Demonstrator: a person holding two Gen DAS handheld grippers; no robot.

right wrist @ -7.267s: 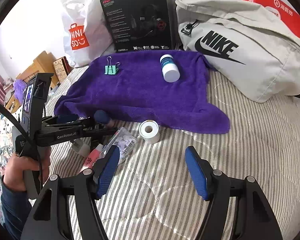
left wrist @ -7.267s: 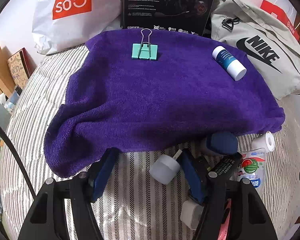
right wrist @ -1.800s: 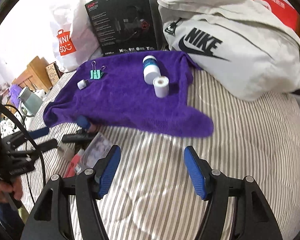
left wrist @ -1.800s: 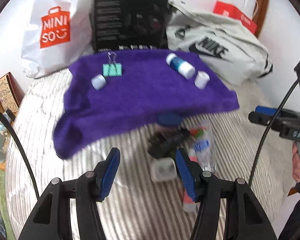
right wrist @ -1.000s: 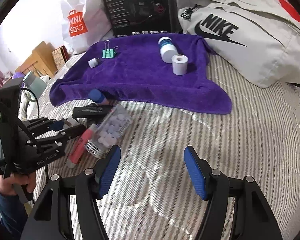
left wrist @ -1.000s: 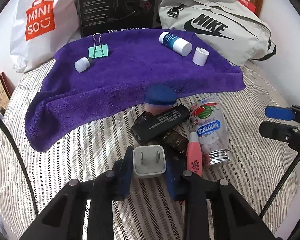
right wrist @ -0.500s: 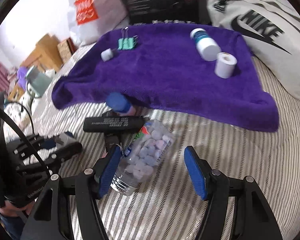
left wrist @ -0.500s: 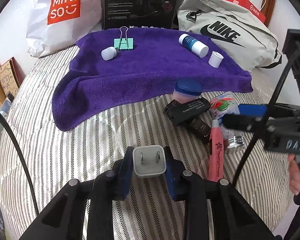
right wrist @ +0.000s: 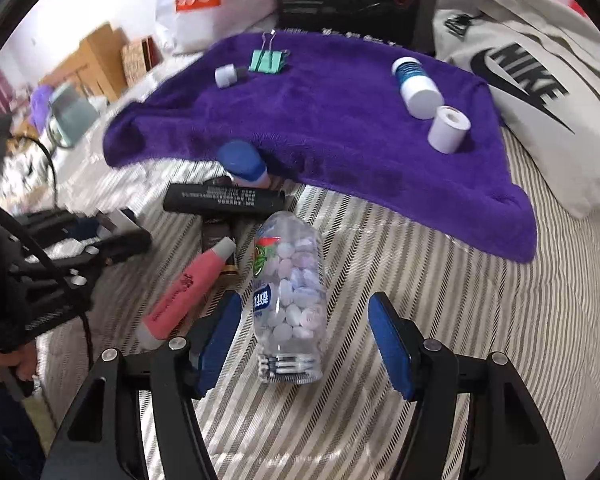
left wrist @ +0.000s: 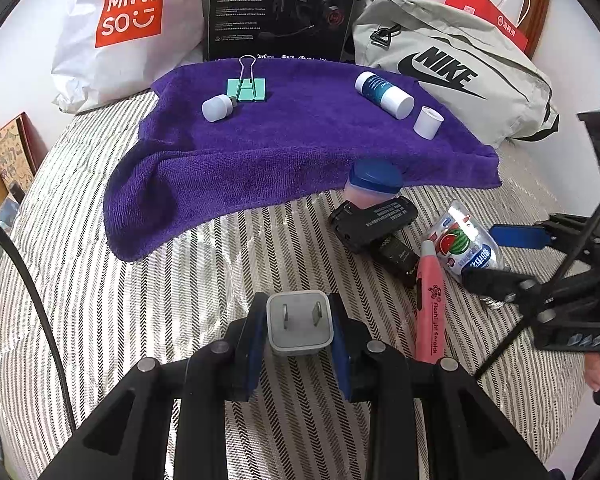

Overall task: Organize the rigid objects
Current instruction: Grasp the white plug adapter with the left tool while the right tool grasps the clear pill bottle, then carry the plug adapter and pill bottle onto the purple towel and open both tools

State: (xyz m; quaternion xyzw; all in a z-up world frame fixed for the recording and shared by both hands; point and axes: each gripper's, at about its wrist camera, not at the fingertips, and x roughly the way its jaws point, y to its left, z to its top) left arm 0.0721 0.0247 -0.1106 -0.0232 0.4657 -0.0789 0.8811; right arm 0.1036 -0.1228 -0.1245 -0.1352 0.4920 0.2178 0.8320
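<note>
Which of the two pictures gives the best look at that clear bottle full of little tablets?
The right wrist view. The clear bottle lies whole and near, between the open fingers of the right gripper, tablets and label visible. In the left wrist view the bottle is small, at the side, its cap end hidden behind the right gripper.

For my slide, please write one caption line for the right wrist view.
Open right gripper straddles a clear candy bottle lying on the striped bedcover.

On the purple terry towel: one mint-green metal binder clip, one small white cap, one blue-and-white bottle, one white tape roll. Off it: one clear candy bottle, one pink tube, one black cylindrical device, one white plug adapter.
</note>
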